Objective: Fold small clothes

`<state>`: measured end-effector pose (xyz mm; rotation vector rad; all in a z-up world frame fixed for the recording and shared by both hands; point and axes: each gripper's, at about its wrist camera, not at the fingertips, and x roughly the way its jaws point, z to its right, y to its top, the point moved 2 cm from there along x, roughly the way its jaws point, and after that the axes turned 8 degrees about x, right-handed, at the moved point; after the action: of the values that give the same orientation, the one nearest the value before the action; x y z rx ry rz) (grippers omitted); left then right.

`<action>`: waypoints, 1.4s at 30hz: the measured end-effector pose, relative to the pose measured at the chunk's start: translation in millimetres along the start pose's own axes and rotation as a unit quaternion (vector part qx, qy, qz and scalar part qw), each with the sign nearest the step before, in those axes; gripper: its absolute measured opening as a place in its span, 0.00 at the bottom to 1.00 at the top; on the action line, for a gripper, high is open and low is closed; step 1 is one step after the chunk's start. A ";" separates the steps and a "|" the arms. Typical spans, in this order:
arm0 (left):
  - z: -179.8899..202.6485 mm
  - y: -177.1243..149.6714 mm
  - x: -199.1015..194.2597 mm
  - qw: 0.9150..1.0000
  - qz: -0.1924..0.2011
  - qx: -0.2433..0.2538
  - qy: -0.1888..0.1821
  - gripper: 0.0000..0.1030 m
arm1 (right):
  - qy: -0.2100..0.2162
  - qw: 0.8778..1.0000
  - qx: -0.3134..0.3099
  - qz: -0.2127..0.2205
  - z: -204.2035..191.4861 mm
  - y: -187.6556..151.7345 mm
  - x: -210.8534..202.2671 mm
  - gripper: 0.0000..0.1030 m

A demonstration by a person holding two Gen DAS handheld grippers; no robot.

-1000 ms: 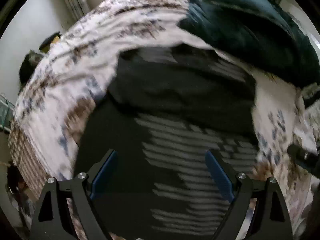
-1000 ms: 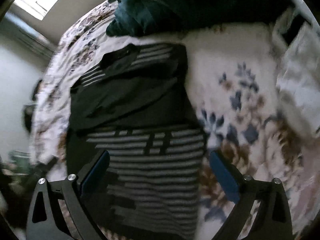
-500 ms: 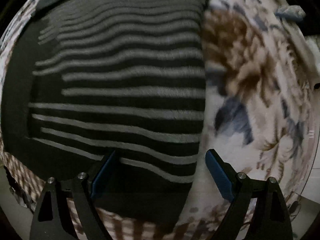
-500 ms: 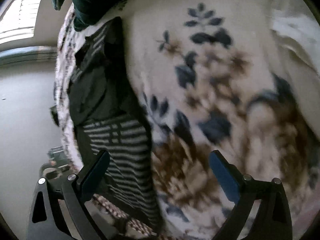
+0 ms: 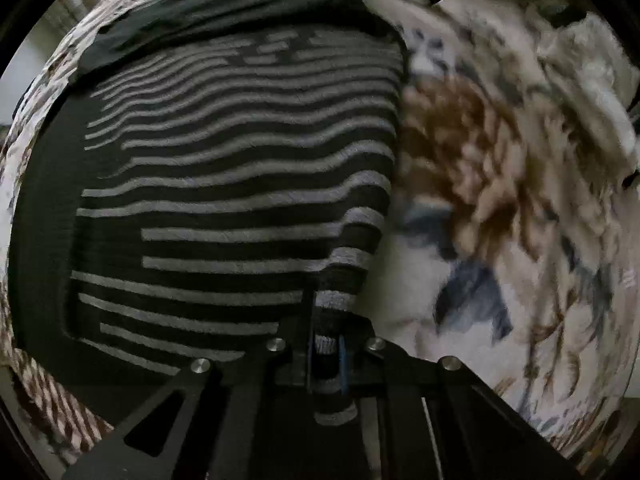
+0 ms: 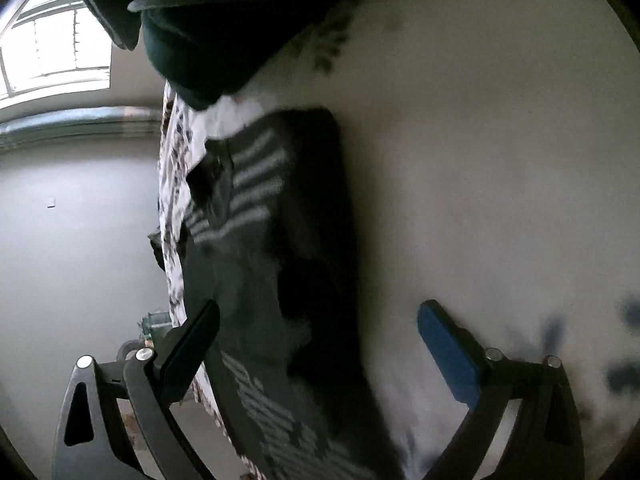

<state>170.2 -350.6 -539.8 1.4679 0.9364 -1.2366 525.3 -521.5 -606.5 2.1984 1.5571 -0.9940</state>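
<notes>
A black garment with grey stripes (image 5: 240, 168) lies flat on a floral blanket (image 5: 500, 200) on a bed. My left gripper (image 5: 328, 344) points almost straight down and is shut on the garment's near right edge, with a pinched fold of striped cloth rising between the pads. In the right wrist view the same garment (image 6: 288, 216) runs up the frame, its upper part folded over. My right gripper (image 6: 320, 344) straddles its right side low over the blanket. Its jaws are closing, the cloth lies between them, and the blue pad (image 6: 448, 352) stands clear of it.
A dark green pillow or throw (image 6: 208, 20) lies on the bed beyond the garment's far end. The bed's edge drops to a grey floor (image 6: 80, 220) at the left, with a window (image 6: 56, 40) behind. White bedding (image 5: 592, 92) is bunched at the right.
My left gripper sank onto the garment's right edge and shut on it. My right gripper swung down toward the garment's far right side and its jaws narrowed a little.
</notes>
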 end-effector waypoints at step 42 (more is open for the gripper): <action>-419.7 -108.2 -22.3 0.927 0.030 -0.321 -0.193 0.11 | -0.305 0.951 -0.047 0.025 -345.4 -73.2 343.1 0.20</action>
<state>164.0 83.2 -529.9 0.6972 0.8981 -0.9873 652.9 -47.3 -571.1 1.6280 1.2175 -1.3796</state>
